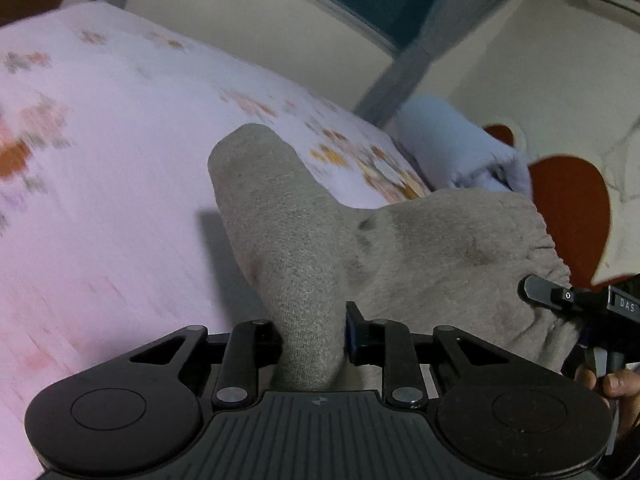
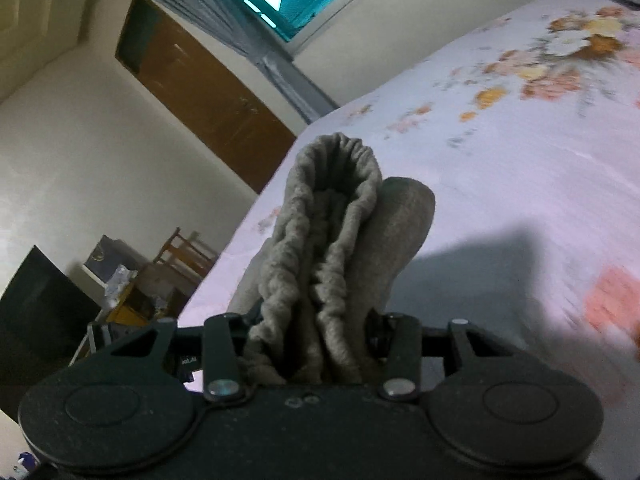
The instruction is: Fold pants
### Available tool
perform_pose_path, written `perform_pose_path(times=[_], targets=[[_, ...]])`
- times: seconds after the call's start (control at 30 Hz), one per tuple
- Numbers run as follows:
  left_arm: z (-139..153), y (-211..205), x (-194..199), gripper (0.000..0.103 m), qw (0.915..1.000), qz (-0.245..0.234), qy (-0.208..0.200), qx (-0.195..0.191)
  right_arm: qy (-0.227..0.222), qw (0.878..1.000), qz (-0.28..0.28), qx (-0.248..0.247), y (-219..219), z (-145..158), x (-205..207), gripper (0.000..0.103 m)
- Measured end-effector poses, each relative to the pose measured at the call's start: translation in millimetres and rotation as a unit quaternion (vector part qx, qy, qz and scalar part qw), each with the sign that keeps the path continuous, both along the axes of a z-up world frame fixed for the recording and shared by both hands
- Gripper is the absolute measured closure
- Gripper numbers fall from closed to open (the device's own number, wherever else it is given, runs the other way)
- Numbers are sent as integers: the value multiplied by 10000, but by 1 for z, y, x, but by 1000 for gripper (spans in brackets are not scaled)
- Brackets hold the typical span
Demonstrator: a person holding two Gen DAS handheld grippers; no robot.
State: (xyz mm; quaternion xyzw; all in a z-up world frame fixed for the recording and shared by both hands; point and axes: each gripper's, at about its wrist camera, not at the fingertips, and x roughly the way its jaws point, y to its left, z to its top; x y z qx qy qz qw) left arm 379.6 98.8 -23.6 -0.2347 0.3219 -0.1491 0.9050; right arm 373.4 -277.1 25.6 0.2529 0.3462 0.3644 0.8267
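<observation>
- My left hand-held gripper is clamped on a fold of the grey pants, lifted above the floral bed.
- My right hand-held gripper is clamped on their bunched elastic waistband.
- A rolled blue towel lies beyond the pants.

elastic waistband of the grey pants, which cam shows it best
Right wrist view: the gathered waistband stands up, pinched in the right gripper. The left wrist view shows only smooth cloth of the pants in the left gripper.
</observation>
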Motion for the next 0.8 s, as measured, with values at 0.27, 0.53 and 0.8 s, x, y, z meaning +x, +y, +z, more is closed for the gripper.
perform_pose_path(times=[0.27,0.53,0.8], targets=[[20,68,88,78,9982,249,-150,516,155,9973,30,716,51,-25,107,68],[-45,62,176,67,9989,110,129,442,716,9932,-411,816,36,-85,173,66],[-88,93,161,13,9991,340,-140,-219,1403,9813,-875,988,1,-144,169,53]])
